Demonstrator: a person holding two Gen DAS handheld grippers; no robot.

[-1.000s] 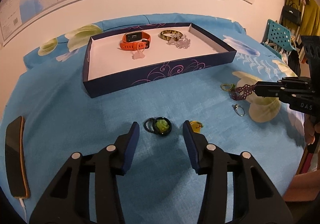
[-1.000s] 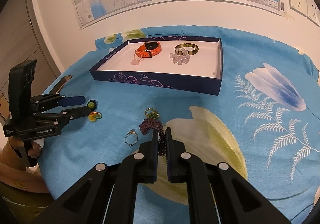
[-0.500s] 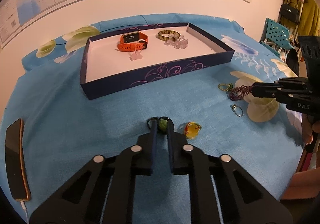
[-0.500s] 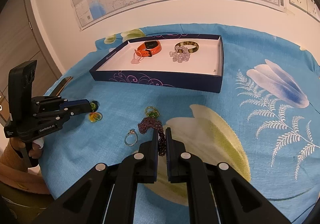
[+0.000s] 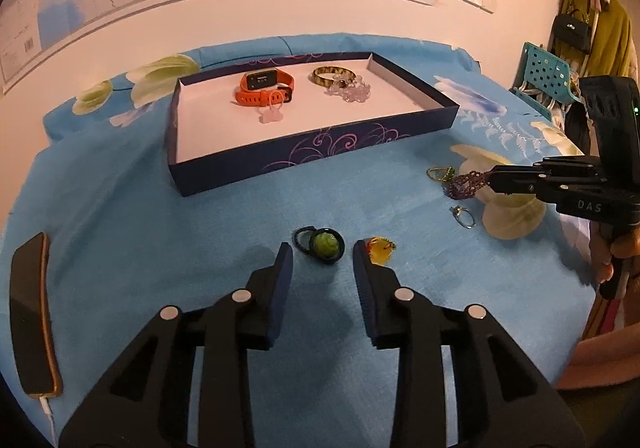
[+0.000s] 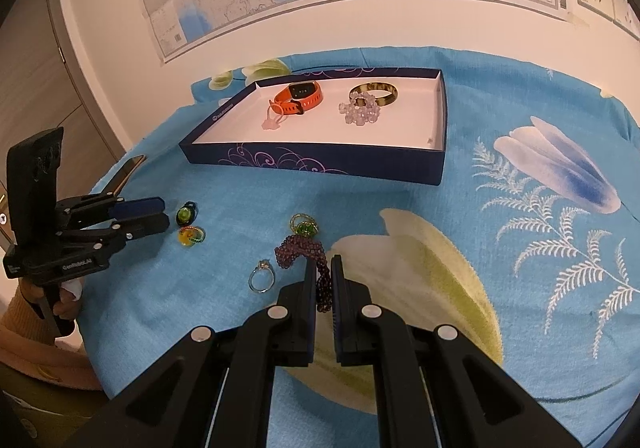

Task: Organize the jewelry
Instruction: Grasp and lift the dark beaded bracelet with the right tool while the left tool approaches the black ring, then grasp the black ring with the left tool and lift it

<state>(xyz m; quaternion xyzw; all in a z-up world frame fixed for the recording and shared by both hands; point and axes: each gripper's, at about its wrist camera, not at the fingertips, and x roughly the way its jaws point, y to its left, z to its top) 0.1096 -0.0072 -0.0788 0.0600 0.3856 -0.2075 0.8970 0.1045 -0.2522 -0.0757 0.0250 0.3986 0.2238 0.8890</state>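
Left wrist view: left gripper (image 5: 322,258) jaws opening, nothing between the pads. Black-and-green ring (image 5: 321,244) lies just ahead of the tips, loose on the blue cloth (image 5: 160,228); yellow ring (image 5: 381,250) touches the right fingertip. Risk: that tip knocks the yellow ring away on reclose.

Right wrist view: right gripper (image 6: 323,268) clamped on the purple bead bracelet (image 6: 304,250), most of it trailing ahead. Risk: lifting drags the silver ring (image 6: 262,278) or green-stone ring (image 6: 304,226) beside it. Tray (image 6: 320,161) far ahead.

"DAS" on right gripper (image 5: 494,180)
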